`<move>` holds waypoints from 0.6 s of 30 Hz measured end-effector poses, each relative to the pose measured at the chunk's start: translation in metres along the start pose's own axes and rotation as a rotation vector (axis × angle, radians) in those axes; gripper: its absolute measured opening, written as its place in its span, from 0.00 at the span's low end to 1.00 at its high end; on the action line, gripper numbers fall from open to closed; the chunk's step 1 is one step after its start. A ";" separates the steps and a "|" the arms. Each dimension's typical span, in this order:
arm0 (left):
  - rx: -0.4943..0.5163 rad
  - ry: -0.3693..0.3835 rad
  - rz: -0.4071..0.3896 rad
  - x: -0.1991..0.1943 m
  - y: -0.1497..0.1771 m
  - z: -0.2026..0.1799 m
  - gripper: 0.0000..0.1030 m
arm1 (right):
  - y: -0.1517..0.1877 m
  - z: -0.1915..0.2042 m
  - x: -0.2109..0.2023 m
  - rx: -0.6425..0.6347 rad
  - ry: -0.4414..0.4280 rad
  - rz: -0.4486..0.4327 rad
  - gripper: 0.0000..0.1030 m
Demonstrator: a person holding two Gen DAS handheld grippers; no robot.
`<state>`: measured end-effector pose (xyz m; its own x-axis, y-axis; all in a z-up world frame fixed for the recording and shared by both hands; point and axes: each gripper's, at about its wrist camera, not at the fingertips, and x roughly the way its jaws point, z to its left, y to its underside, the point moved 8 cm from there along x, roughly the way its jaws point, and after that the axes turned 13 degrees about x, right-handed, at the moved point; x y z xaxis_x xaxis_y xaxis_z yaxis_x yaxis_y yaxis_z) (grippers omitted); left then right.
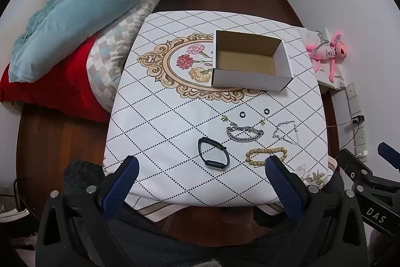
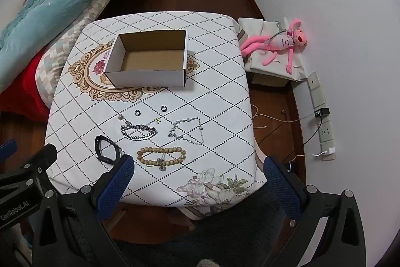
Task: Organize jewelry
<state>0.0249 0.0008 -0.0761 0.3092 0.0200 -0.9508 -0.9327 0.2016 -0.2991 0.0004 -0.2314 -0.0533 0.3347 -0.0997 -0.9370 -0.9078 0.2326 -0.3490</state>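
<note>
Our left gripper [image 1: 201, 164] and right gripper [image 2: 198, 163] are spread wide and hold nothing. The beads [image 2: 162, 155], watch band [image 1: 213, 153], chains [image 2: 139, 131] and rings [image 2: 137, 112] all lie on the table [image 2: 220, 101]. The box [image 2: 147, 58] behind them is empty, so we think nothing is sorted yet.

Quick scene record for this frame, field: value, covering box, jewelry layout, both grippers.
surface: table with a diamond-pattern cloth
box: open cardboard box, empty, at the far side of the table
rings: two dark rings, side by side, just in front of the box
chain bracelet: silver chain bracelet, flat on the cloth
necklace: thin silver necklace, right of the chain bracelet
bead bracelet: wooden bead bracelet, near edge
band: black wrist band, left of the beads
left gripper: open, holds nothing
right gripper: open, holds nothing
</note>
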 end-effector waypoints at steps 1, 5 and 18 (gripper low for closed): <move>0.000 -0.001 0.000 0.000 0.000 -0.001 1.00 | 0.000 0.000 -0.001 0.000 -0.001 -0.004 1.00; -0.002 0.010 -0.005 0.000 -0.001 -0.001 1.00 | -0.001 0.000 -0.002 0.002 0.002 -0.005 1.00; 0.000 0.018 -0.016 -0.008 -0.004 -0.004 1.00 | -0.003 -0.002 -0.006 0.000 -0.003 -0.008 1.00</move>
<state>0.0254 -0.0037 -0.0678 0.3210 -0.0010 -0.9471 -0.9276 0.2016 -0.3146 0.0004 -0.2329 -0.0470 0.3430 -0.0988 -0.9341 -0.9049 0.2319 -0.3569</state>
